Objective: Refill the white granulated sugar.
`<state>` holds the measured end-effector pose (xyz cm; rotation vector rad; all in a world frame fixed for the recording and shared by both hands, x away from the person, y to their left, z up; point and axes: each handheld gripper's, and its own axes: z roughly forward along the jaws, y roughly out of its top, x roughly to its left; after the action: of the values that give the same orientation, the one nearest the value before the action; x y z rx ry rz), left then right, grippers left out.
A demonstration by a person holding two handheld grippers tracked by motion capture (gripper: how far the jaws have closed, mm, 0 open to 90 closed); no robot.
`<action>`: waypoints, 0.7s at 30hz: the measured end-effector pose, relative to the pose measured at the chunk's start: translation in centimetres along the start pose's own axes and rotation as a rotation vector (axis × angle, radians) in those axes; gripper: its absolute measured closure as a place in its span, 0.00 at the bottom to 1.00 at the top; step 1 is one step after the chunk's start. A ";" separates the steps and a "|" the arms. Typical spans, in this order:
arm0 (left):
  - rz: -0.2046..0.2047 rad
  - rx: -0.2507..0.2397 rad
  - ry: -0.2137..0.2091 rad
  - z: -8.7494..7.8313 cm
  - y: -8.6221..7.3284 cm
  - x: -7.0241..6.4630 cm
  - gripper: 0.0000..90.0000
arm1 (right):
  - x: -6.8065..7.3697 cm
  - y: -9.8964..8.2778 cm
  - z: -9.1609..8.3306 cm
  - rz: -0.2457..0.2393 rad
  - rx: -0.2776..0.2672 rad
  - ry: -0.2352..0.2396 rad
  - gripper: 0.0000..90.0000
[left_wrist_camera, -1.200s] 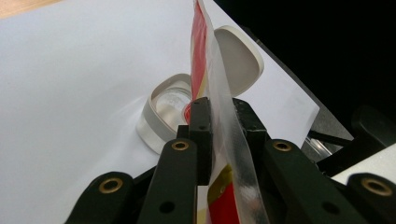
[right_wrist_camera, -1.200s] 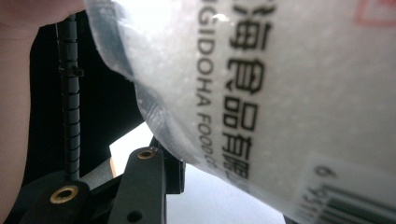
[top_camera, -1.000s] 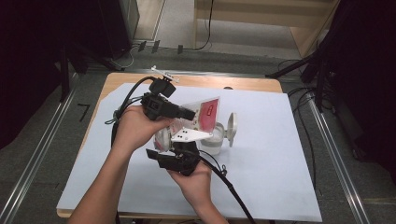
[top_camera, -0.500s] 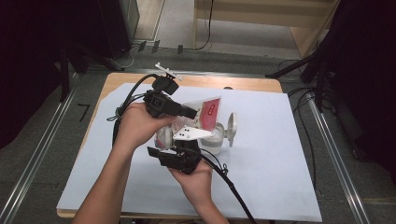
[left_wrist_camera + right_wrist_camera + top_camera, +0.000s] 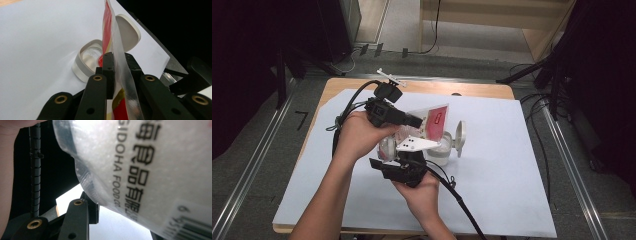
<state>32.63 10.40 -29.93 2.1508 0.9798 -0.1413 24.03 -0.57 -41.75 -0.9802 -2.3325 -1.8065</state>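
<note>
High view: I am holding the left gripper [image 5: 412,120] above the right gripper [image 5: 404,162] over the white sheet [image 5: 502,185] covering the surface. A red-and-clear plastic packet [image 5: 434,120] is standing edge-up between them, directly over a small white container [image 5: 439,152] whose hinged lid [image 5: 460,136] is lying open to the side.

Left gripper view: the jaws are pressing together on the packet [image 5: 117,50], pinching its thin film edge-on; the open container [image 5: 87,61] is sitting just beyond and below, its lid [image 5: 128,35] tipped back.

Right gripper view: the frosted packet [image 5: 150,170], printed with black lettering and a barcode, is hanging close before the lens. One jaw is showing at the bottom; I cannot tell whether the pair is closing on anything.

Handling, as I am judging it: the packet is looking light, limp and slick, so I am favouring a pinch on the flat sealed margin, not the bulging middle.
</note>
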 end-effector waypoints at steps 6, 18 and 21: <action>0.004 -0.006 -0.003 0.1 0.1 0.0 0.92 | 0.0 0.0 0.0 0.006 -0.005 -0.004 0.70; 0.013 -0.001 -0.001 0.1 0.2 -0.1 0.91 | 0.0 0.0 -0.2 0.012 -0.008 0.002 0.70; 0.013 -0.002 -0.003 0.1 0.2 0.0 0.91 | 0.0 0.0 -0.2 0.011 -0.008 0.002 0.70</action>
<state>32.76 10.22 -29.89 2.1545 0.9638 -0.1372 24.01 -0.71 -41.69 -0.9903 -2.3157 -1.8132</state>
